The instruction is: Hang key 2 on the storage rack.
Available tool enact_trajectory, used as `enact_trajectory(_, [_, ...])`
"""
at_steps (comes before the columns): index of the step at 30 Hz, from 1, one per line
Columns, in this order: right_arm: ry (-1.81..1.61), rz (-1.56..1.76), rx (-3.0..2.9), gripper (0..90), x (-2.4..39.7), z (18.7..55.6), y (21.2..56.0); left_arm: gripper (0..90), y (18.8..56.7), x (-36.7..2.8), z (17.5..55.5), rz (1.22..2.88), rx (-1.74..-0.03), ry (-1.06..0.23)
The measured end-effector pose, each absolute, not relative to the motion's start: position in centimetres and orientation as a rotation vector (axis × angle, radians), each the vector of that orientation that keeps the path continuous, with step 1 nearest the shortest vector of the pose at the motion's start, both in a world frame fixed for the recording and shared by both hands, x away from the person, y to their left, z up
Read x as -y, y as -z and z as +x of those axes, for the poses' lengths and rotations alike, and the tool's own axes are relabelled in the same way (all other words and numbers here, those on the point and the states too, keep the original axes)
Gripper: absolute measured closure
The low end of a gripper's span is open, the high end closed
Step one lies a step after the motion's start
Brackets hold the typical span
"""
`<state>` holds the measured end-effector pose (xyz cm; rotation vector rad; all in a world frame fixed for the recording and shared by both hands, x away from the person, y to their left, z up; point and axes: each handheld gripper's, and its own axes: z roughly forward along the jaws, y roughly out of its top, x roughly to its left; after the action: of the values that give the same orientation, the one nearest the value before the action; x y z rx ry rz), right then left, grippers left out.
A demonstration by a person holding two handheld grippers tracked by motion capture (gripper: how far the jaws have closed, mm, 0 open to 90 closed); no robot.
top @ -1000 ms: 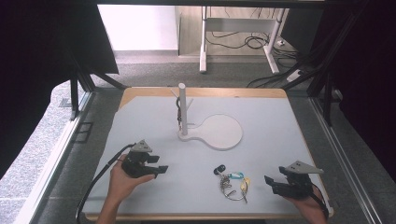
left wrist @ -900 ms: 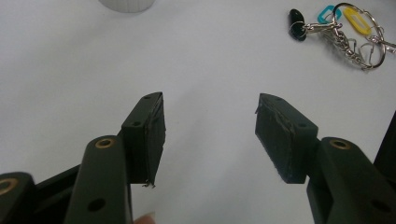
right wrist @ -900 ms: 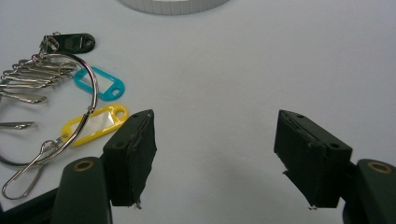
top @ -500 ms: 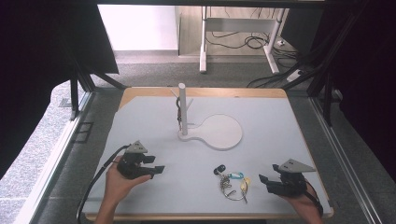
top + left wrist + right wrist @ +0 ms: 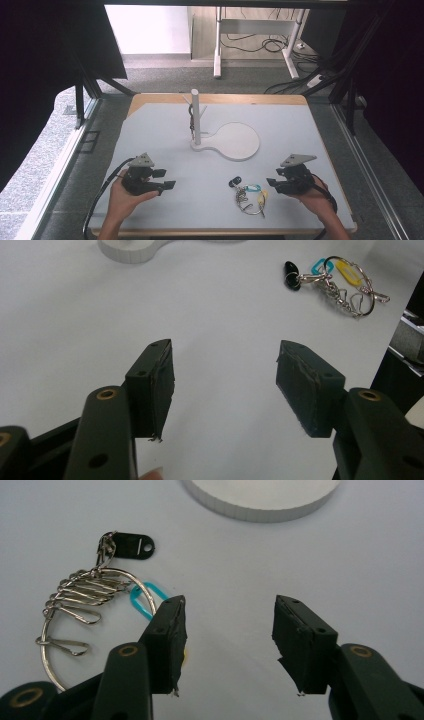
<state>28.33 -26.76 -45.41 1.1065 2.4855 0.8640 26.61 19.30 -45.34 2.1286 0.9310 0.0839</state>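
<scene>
Right gripper [image 5: 274,182] approaching key ring [image 5: 248,196]
Ring lies flat on table [image 5: 165,130], just left of the right gripper's spread, empty, just-narrowing jaws; left gripper [image 5: 167,179], spread and empty, sits farther off.

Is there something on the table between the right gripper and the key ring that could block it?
Nothing visible does. The right gripper sits just beside the key ring, and only bare white table lies between them. In the right gripper view its jaws, which have just been closing, stand apart with nothing between them, the ring by one jaw.
</scene>
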Motion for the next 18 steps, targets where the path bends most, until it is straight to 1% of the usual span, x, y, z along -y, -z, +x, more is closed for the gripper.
enact_trajectory(3, [-0.831, 1.091, -2.557, 51.7, 26.0, 29.1, 45.4, 39.9, 45.3, -19.6, 26.6, 2.153, -0.916, -0.082])
enact_trajectory(10, [-0.731, 1.046, -2.741, 58.1, 24.0, 30.4, 45.4, 39.9, 45.2, -19.7, 26.3, 2.129, -0.922, -0.079])
enact_trajectory(18, [-0.631, 1.008, -2.867, 61.0, 22.4, 30.9, 45.7, 39.9, 45.6, -19.9, 26.2, 2.125, -0.940, -0.070])
